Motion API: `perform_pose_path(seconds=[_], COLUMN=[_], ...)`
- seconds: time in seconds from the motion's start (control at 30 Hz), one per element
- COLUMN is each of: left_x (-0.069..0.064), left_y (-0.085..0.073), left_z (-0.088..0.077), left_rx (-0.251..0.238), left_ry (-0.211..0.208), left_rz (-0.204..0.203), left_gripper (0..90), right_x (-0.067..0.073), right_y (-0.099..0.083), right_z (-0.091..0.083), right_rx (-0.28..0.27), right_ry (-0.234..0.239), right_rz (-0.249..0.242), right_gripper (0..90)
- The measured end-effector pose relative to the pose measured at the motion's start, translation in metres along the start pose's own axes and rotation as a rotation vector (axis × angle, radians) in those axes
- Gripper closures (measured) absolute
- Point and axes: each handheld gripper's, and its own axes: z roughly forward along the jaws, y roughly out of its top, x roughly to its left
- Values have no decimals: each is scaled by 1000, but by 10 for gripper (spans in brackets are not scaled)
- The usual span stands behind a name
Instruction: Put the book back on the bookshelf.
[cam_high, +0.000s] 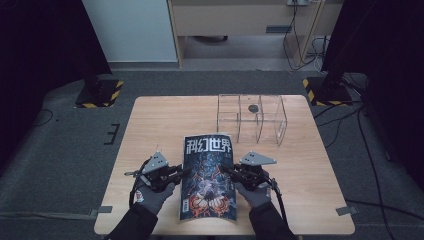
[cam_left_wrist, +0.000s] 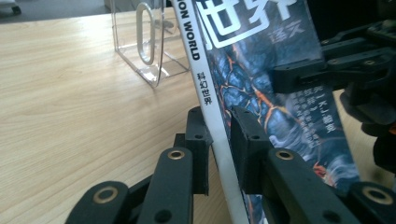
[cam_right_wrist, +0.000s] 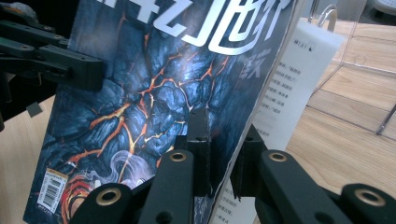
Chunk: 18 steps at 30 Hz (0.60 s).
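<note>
Two claws hold up a magazine.
The left claw (cam_high: 186, 170) pinches the magazine (cam_high: 209, 175) by its spine, the right claw (cam_high: 225, 170) its other edge; it is lifted over the bench (cam_high: 150, 125), bottom middle, near a clear box (cam_high: 252, 117).

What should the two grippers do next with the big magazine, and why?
Probably lift the magazine a little more and carry it toward the clear rack behind it. The left gripper pinches its spine edge and the right gripper pinches the opposite edge, so both sides are held. The rack's slots look empty, apart from a small dark thing behind it.
</note>
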Motion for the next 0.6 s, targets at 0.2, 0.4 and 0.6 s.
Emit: perform_pose_path(seconds=[0.2, 0.4, 0.6], left_x=[-8, -12, -14], left_y=[6, 12, 15], left_z=[-3, -7, -14], left_rx=[-37, -77, -118], left_ry=[-26, -38, -56], left_rz=[25, 61, 92], left_gripper=[796, 807, 814], right_x=[-4, -6, -4], right_y=[1, 6, 18], right_z=[-2, -8, -18], right_rx=[-11, -48, -98], right_ry=[4, 6, 4], right_rz=[24, 19, -37], right_gripper=[793, 811, 820])
